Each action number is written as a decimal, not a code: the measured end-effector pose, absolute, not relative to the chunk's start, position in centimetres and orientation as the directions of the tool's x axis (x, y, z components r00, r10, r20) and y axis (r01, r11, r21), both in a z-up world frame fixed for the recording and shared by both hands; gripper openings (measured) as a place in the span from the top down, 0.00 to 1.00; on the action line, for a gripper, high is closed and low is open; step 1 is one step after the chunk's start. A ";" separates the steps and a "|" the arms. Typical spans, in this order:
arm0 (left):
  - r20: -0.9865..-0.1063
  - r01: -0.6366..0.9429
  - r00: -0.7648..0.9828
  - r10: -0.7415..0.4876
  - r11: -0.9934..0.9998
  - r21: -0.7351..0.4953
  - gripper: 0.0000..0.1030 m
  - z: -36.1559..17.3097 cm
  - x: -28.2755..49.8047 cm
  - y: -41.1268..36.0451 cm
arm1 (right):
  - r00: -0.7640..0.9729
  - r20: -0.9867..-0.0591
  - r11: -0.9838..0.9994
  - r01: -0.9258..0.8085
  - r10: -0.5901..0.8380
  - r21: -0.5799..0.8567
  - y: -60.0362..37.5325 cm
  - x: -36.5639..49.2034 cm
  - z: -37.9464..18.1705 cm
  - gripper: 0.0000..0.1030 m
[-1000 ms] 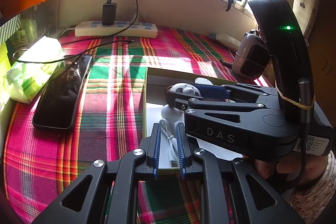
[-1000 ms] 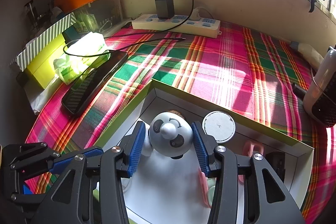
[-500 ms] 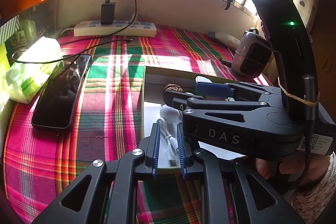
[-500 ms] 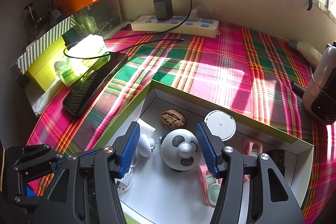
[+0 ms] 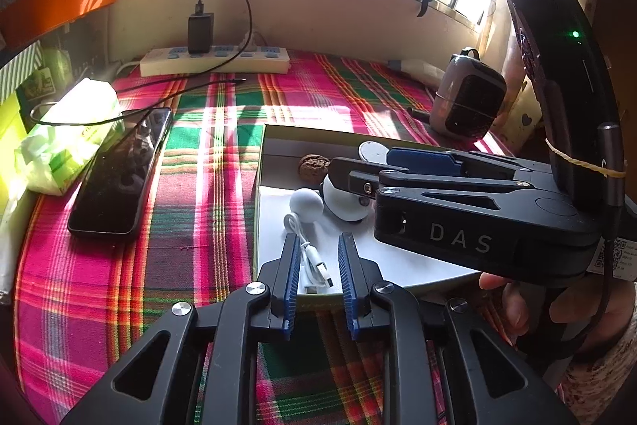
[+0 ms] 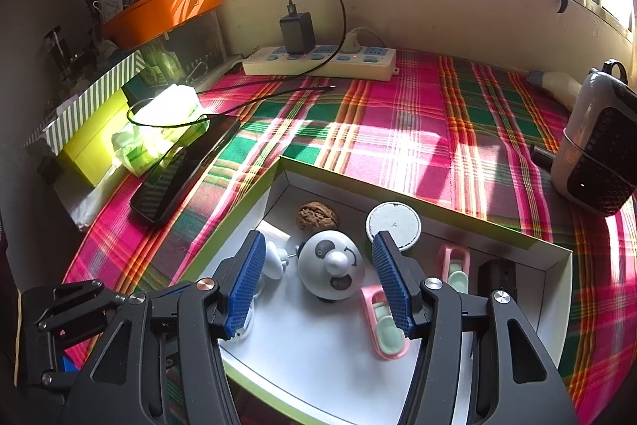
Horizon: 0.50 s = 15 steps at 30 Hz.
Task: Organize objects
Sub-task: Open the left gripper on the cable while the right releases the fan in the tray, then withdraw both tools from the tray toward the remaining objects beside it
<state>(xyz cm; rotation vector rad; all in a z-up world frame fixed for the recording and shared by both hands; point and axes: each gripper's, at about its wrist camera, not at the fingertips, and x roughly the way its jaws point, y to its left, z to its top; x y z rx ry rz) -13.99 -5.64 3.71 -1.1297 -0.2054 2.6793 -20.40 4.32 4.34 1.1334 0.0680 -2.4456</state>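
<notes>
Panda (image 6: 331, 270) sits free on the white floor of the box (image 6: 438, 216), between the right gripper (image 6: 318, 283) fingers, which stand wide apart and touch nothing. It looks like a hard, smooth, light plastic dome, so expect it to slip or roll if you pinch high; take it low across its widest part, clear of the nose knob. Your left gripper (image 5: 318, 277) has its fingers a little apart, straddling the white cable (image 5: 312, 259) at the box's near edge without clamping it. That cable is limp and light, so grip the bundled loops, not the plug end. Walnut (image 6: 317, 218) and round disc (image 6: 393, 226) lie just behind the panda; pink clips (image 6: 384, 321) lie beside it.
</notes>
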 end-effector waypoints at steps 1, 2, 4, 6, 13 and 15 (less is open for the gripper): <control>-0.688 -0.150 -0.679 0.255 -0.966 -0.210 0.82 3.8 -13.8 -5.5 | -0.570 -0.733 -0.902 0.409 -0.370 0.137 4.5 -20.1 4.4 0.44; -0.688 -0.150 -0.680 0.253 -0.967 -0.208 0.82 3.8 -13.6 -5.5 | -0.574 -0.731 -0.903 0.407 -0.370 0.138 4.7 -19.8 4.5 0.44; -0.690 -0.152 -0.679 0.253 -0.967 -0.204 0.82 3.9 -13.2 -5.2 | -0.577 -0.727 -0.904 0.402 -0.372 0.145 5.1 -19.4 4.6 0.44; -0.689 -0.158 -0.679 0.252 -0.967 -0.198 0.82 4.1 -12.7 -4.9 | -0.580 -0.722 -0.906 0.395 -0.377 0.156 5.5 -18.8 4.8 0.44; -0.688 -0.172 -0.681 0.251 -0.968 -0.183 0.82 4.5 -11.3 -3.9 | -0.601 -0.700 -0.909 0.378 -0.384 0.174 6.9 -16.6 5.4 0.44; -0.687 -0.175 -0.682 0.252 -0.968 -0.181 0.81 4.6 -10.9 -3.6 | -0.608 -0.692 -0.910 0.368 -0.389 0.189 7.5 -16.0 5.5 0.44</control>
